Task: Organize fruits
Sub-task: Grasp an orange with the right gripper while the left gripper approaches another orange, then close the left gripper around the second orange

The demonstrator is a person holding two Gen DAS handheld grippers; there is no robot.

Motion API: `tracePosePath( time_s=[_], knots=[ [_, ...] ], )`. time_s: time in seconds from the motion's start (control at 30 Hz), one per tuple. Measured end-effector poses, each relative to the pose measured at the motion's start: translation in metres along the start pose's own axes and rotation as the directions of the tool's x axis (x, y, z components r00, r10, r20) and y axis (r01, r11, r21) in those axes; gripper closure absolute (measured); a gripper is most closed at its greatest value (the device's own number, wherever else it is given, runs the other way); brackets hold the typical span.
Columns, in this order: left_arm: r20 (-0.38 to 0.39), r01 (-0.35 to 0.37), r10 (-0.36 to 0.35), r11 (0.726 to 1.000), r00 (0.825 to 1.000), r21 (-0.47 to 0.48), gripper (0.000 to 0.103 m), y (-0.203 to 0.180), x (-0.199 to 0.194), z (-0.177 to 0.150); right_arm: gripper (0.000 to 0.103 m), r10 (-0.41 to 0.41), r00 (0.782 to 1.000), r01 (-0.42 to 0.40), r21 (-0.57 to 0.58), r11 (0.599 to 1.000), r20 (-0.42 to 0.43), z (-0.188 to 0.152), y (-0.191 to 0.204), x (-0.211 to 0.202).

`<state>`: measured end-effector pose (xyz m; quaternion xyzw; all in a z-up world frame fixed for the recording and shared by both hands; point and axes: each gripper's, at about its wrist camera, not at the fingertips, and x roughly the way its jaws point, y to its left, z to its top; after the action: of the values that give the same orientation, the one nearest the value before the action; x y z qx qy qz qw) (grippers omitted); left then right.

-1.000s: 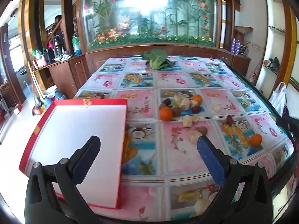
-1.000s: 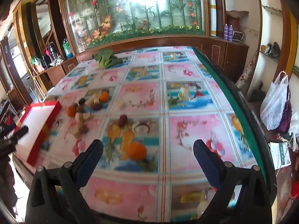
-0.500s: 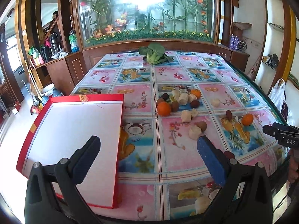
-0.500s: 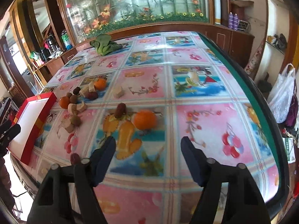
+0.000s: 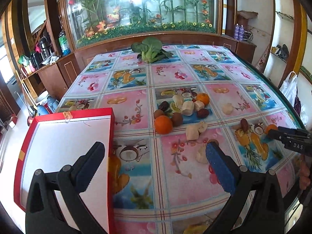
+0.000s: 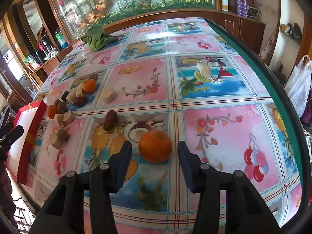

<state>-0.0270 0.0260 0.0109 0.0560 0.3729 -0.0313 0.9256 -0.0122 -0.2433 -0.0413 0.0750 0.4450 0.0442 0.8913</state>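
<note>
An orange lies on the patterned tablecloth between the fingertips of my right gripper. Its jaws are closing, and a gap still shows on each side of the fruit. To the left lie a brown date and a pile of fruit made up of oranges, dates and pale chunks. My left gripper hangs open and empty over the tablecloth, short of the fruit pile. A red box with a white inside sits under its left finger. The right gripper shows at the right edge of the left wrist view.
A green leafy vegetable lies at the far end of the table. The table's green rim runs close on the right, and a white plastic bag hangs beyond it. Wooden cabinets and a glass panel stand behind.
My right gripper has come down and forward onto the orange, and its jaws have narrowed around it. The left gripper has shifted towards the fruit, and the right gripper has entered its view.
</note>
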Motion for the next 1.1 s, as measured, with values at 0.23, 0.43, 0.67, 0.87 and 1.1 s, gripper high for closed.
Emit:
tracePosePath(
  time_s=[0.23,0.43,0.67,0.87,1.1],
  knots=[
    [-0.046,0.010,-0.012,0.999,0.999,-0.052,0.000,0.010,0.036,0.014,0.059,0.008,1.000,-0.007,0.017,1.000,-0.013,0.001,-0.003,0.004],
    [-0.101,-0.027,0.020,0.998,0.995,-0.063,0.005,0.015,0.066,0.022,0.064,0.013,1.000,-0.013,0.018,1.000,-0.011,0.000,-0.001,0.004],
    [-0.146,0.012,-0.025,0.996,0.989,-0.089,0.021,0.017,0.087,0.022,0.067,0.010,1.000,-0.010,0.014,1.000,-0.013,0.000,0.002,0.004],
    [-0.163,0.043,-0.055,0.996,0.985,-0.079,0.021,0.009,0.093,0.027,0.067,0.010,1.000,-0.010,0.006,1.000,-0.003,0.000,0.002,0.005],
    [-0.186,0.100,-0.118,0.990,0.975,-0.104,0.036,0.007,0.103,0.024,0.067,0.008,1.000,-0.008,-0.010,1.000,0.010,-0.002,0.002,0.004]
  ],
)
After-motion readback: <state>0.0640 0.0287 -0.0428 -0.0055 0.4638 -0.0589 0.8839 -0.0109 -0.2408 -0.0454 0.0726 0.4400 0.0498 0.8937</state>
